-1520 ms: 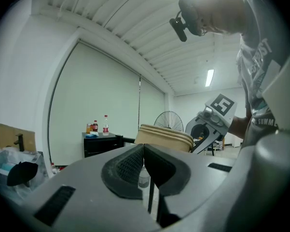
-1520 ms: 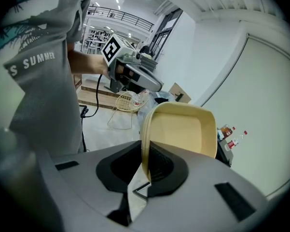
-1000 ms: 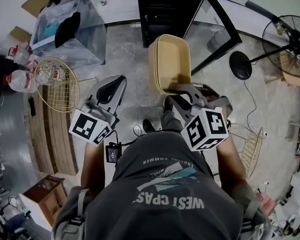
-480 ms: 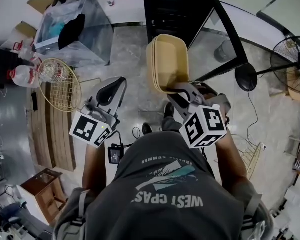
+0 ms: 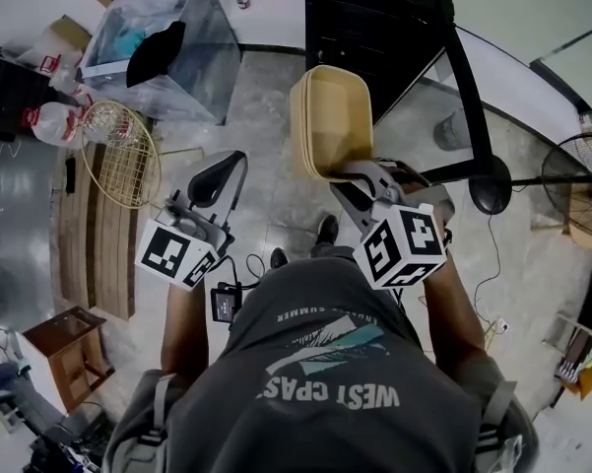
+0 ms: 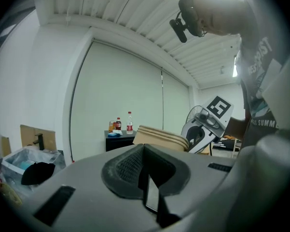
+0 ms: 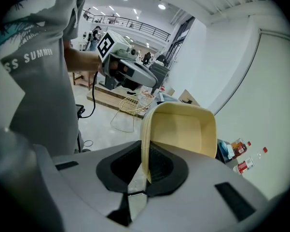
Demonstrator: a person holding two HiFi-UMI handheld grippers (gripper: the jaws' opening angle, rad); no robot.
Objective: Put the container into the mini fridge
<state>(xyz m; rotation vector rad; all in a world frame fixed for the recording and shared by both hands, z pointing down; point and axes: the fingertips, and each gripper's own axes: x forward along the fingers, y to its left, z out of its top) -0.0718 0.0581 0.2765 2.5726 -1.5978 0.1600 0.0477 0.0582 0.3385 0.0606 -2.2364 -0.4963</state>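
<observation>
Here we go: the right gripper [image 7: 145,166] has its jaws narrowed onto one side wall of the tan container [image 7: 183,129], pinching the rim while the whole tub hangs out ahead of the gripper, tipped on its side, open face turned toward the camera. That's a thin hold on a big, light tub! The left gripper [image 6: 144,163] rides alongside, jaws pressed together with nothing between them, well apart from the load and giving it no support. Straight beyond the container stands the black mini fridge [image 5: 374,28], bottles [image 6: 129,122] on its top, and what looks like its glass door [image 5: 470,97] is swung open just to the right of the right gripper's path. The container isn't in yet; by my read this is the carry-in, with the placing not yet begun. Now the worries. With only one wall clamped, the tub could pivot in the pads or slide free if the far end clips the fridge frame, and down it goes onto the floor [image 5: 266,215]. The open door is close on that side, so a wide swing could knock the tub against its edge and twist it loose. And tipped like this, it probably needs levelling before it fits a shelf; a rushed roll risks loosening the pinch.
</observation>
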